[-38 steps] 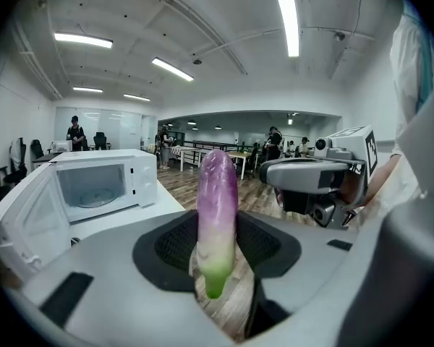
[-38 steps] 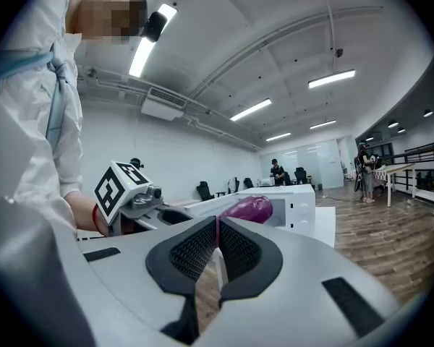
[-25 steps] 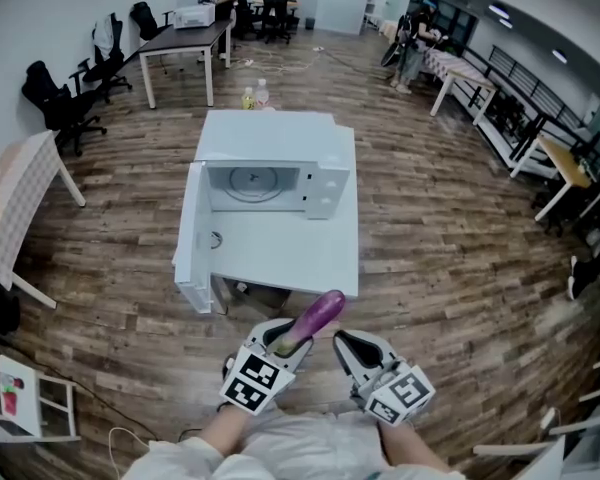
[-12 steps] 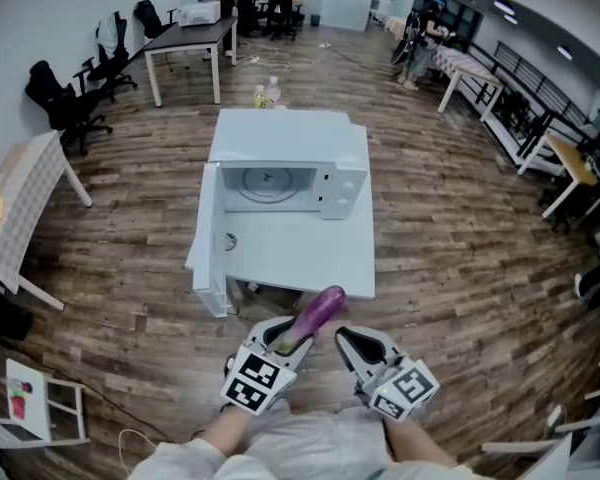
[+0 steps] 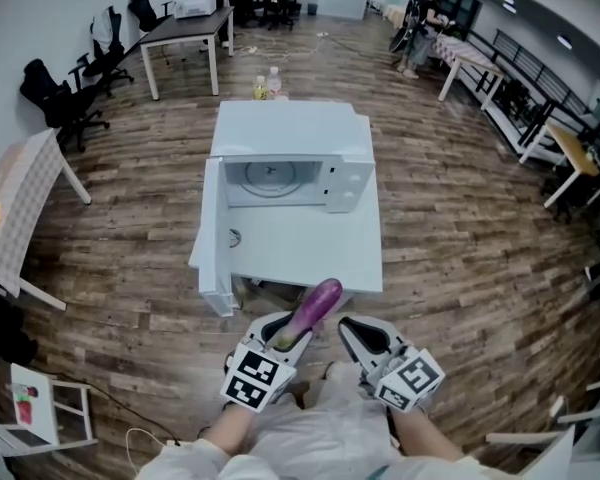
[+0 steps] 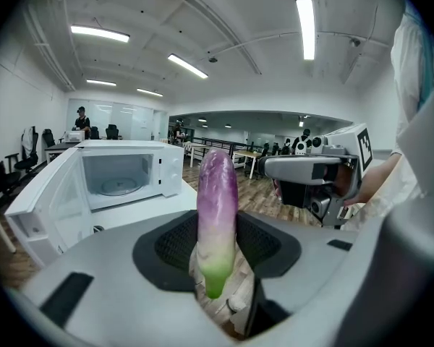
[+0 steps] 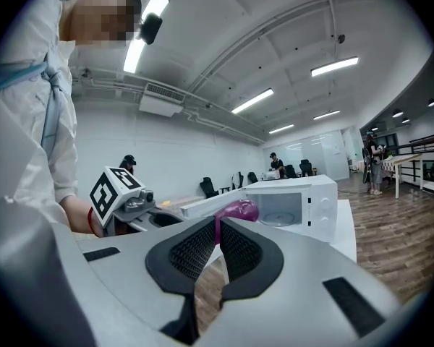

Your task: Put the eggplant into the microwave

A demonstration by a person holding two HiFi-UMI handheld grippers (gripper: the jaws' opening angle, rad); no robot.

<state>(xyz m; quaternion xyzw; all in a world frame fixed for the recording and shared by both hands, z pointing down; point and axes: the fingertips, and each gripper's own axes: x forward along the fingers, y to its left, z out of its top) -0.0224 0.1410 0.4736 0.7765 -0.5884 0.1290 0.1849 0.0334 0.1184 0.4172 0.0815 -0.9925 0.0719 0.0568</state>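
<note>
Partly the left tool [image 5: 283, 334], grasping the eggplant [image 5: 318, 301], hides its base; right tool [image 5: 353, 330] closed.

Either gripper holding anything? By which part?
Left gripper holds the eggplant by its green stem end, purple end forward; right gripper holds nothing.

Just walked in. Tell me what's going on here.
A person holds a gripper in each hand. The left gripper is clamped on an eggplant, purple end aimed at the microwave. The right gripper is beside it, jaws closed on nothing. The microwave sits on a white table with its door swung open; the eggplant is not yet inside.
</note>
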